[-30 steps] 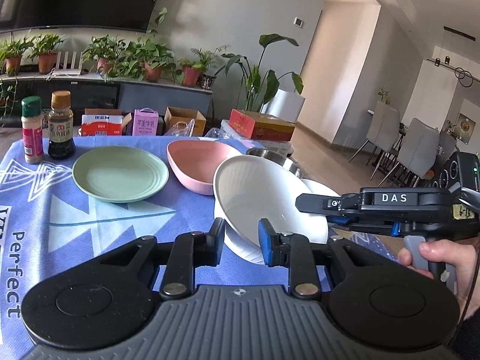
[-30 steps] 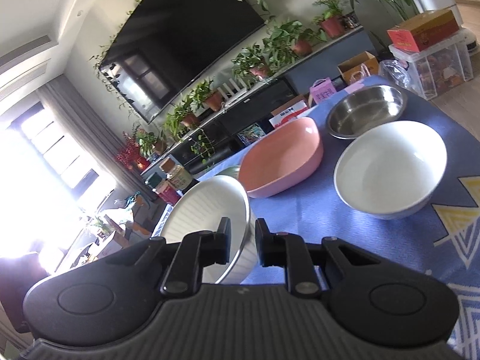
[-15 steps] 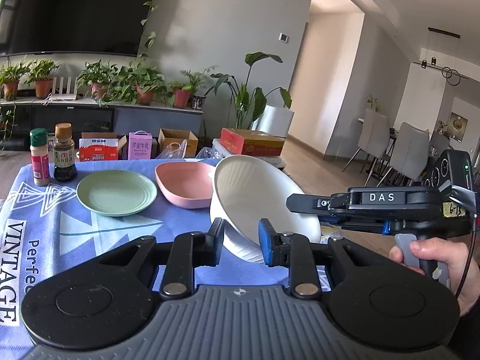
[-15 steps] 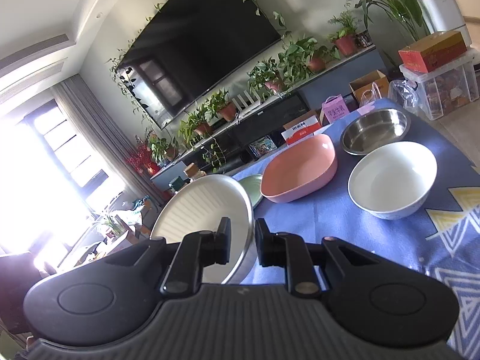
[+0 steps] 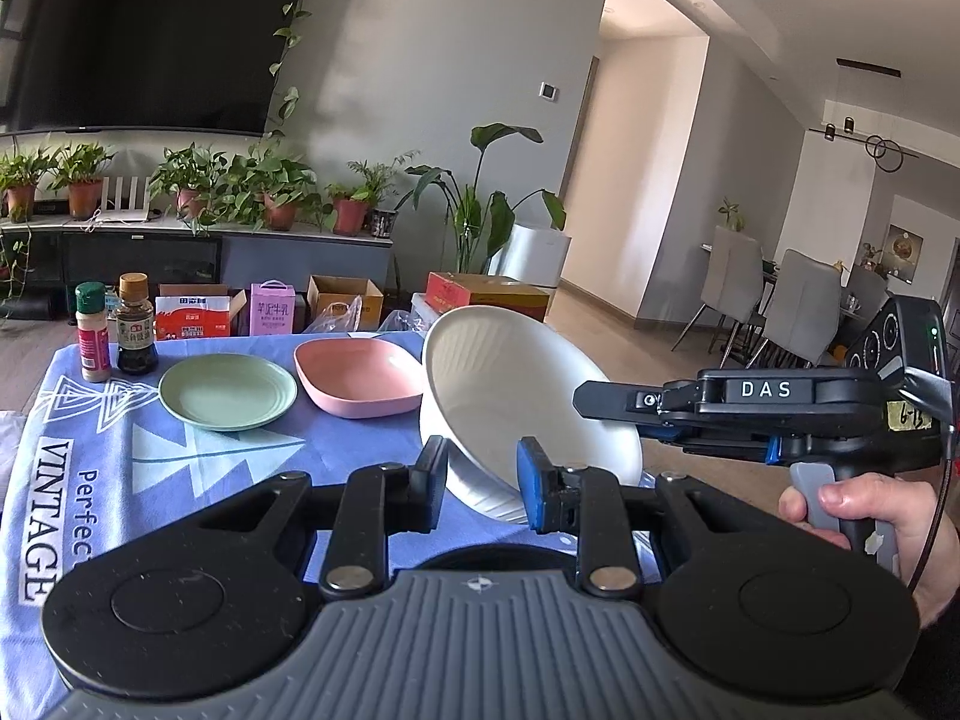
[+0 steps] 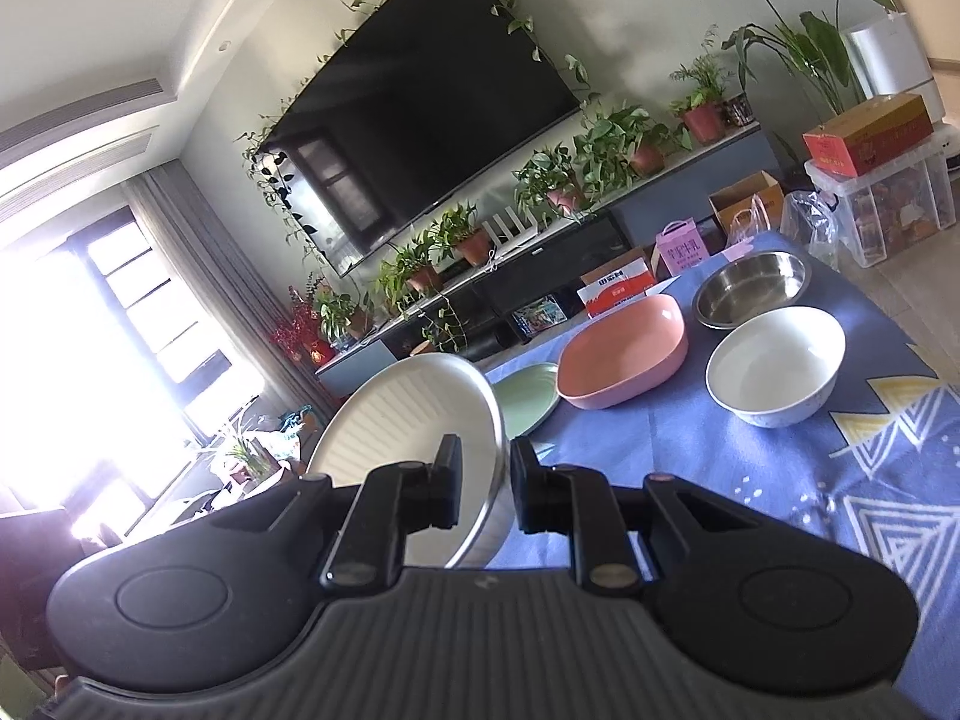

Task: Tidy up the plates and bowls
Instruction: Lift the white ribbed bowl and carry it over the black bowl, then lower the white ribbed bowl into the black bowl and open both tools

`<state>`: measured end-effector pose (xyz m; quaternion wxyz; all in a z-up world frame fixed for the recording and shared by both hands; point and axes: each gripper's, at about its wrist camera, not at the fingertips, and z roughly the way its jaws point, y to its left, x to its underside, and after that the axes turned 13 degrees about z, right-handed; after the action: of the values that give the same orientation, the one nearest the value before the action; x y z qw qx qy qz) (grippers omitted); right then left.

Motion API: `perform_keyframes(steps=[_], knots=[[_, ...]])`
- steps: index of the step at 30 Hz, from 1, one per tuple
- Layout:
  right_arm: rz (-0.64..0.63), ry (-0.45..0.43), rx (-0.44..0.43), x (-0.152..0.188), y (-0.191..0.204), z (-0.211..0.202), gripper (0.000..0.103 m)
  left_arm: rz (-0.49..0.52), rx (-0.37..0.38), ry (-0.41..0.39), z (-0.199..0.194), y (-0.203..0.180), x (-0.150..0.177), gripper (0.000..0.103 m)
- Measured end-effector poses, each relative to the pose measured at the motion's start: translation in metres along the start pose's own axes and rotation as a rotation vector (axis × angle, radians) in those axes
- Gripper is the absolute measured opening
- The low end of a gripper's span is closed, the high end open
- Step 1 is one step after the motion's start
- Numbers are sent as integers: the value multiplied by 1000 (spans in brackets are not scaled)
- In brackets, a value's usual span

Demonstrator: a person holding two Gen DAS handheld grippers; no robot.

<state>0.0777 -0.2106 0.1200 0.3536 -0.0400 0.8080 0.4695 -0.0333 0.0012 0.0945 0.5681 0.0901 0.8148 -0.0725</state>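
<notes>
My right gripper (image 6: pixel 485 480) is shut on the rim of a white ribbed bowl (image 6: pixel 408 414) and holds it tilted in the air above the table; the bowl also shows in the left wrist view (image 5: pixel 516 402), with the right gripper (image 5: pixel 585 402) coming in from the right. My left gripper (image 5: pixel 480 474) is open and empty, just in front of the bowl's underside. On the blue tablecloth (image 5: pixel 240 456) sit a green plate (image 5: pixel 228 390), a pink bowl (image 5: pixel 360 375), a second white bowl (image 6: pixel 774 366) and a steel bowl (image 6: pixel 750 288).
Two seasoning bottles (image 5: pixel 114 333) stand at the table's far left corner. Boxes (image 5: pixel 270 306) and a clear storage bin (image 6: pixel 882 204) sit on the floor behind the table. Dining chairs (image 5: pixel 798 306) stand off to the right.
The right gripper has lifted the white ribbed bowl higher off the table, still tilted. Both grippers have risen and pulled back, so the table looks farther away.
</notes>
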Motion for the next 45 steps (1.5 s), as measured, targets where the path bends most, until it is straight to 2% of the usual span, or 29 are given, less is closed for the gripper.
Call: perform_keyframes(steps=[15, 32, 45], knots=[[-4, 7, 18, 31, 6, -29, 47, -2, 9, 24, -27, -23, 18, 23], [35, 73, 72, 63, -14, -33, 47, -70, 28, 128, -19, -22, 67, 23], [23, 133, 139, 80, -18, -27, 49, -70, 26, 195, -11, -25, 77, 26]])
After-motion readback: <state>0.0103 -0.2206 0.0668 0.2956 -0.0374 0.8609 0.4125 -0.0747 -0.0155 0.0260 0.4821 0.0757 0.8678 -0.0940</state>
